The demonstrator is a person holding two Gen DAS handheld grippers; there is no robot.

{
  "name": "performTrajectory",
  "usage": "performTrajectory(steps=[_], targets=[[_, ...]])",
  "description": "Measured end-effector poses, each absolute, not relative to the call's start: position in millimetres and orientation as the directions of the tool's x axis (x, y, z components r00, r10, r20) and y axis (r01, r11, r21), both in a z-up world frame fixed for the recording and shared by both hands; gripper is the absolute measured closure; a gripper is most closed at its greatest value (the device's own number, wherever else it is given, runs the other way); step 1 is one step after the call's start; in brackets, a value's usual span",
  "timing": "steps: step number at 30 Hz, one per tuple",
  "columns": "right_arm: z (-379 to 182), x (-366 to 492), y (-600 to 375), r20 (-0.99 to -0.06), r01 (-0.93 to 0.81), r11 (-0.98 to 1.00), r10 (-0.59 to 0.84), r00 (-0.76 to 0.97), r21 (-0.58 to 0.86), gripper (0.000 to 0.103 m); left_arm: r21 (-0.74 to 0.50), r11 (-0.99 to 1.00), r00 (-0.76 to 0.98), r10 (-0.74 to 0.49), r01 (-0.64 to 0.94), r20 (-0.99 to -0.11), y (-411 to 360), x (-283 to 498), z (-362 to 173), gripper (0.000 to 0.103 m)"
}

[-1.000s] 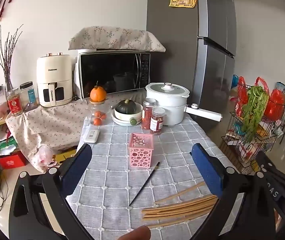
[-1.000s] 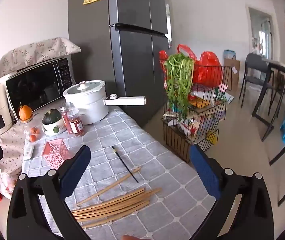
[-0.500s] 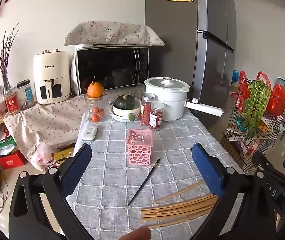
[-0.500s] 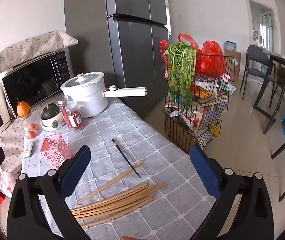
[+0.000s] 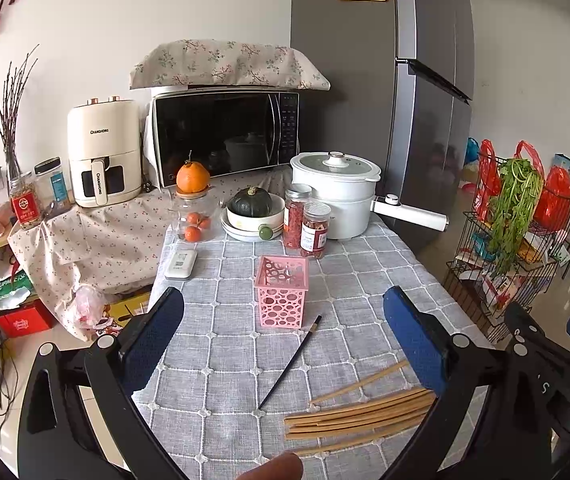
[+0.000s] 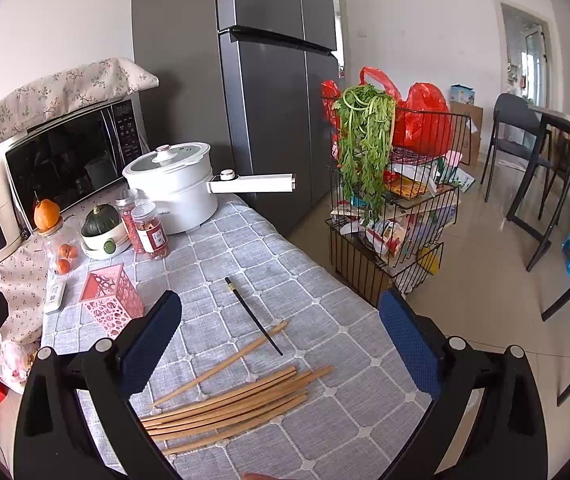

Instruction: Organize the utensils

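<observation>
Several wooden chopsticks (image 5: pixel 355 416) (image 6: pixel 229 404) lie bunched on the grey checked tablecloth (image 5: pixel 229 360) near its front. One black chopstick (image 5: pixel 290 362) (image 6: pixel 253 316) lies apart from them, pointing toward a pink perforated basket (image 5: pixel 281 291) (image 6: pixel 111 300) that stands upright and holds nothing I can see. My left gripper (image 5: pixel 283 328) hangs open above the cloth, short of the basket. My right gripper (image 6: pixel 279 332) is open too, above the chopsticks, holding nothing.
At the table's back stand a white pot with a long handle (image 5: pixel 337 196), two red jars (image 5: pixel 309 226), a bowl with a green squash (image 5: pixel 252 210), a jar topped by an orange (image 5: pixel 193 204) and a white remote (image 5: pixel 181 264). A wire rack with greens (image 6: pixel 385 200) stands right of the table.
Both views have shifted slightly, as the grippers moved a little closer over the table and tilted down. Both stay open. The chopsticks and the basket lie where they were.
</observation>
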State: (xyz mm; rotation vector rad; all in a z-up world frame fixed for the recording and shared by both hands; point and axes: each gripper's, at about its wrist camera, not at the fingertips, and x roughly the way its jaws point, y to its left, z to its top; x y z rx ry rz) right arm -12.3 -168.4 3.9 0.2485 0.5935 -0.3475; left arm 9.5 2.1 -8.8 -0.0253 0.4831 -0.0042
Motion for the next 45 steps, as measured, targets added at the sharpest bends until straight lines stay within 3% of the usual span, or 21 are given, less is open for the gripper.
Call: performTrajectory(steps=[45], targets=[[0.6,-11.6,-166.4,-0.591,0.385,0.914,-0.24,0.77,0.13,0.007,-0.003,1.0,0.876,-0.007,0.006,-0.483,-11.2,11.4,-16.4,0.007]])
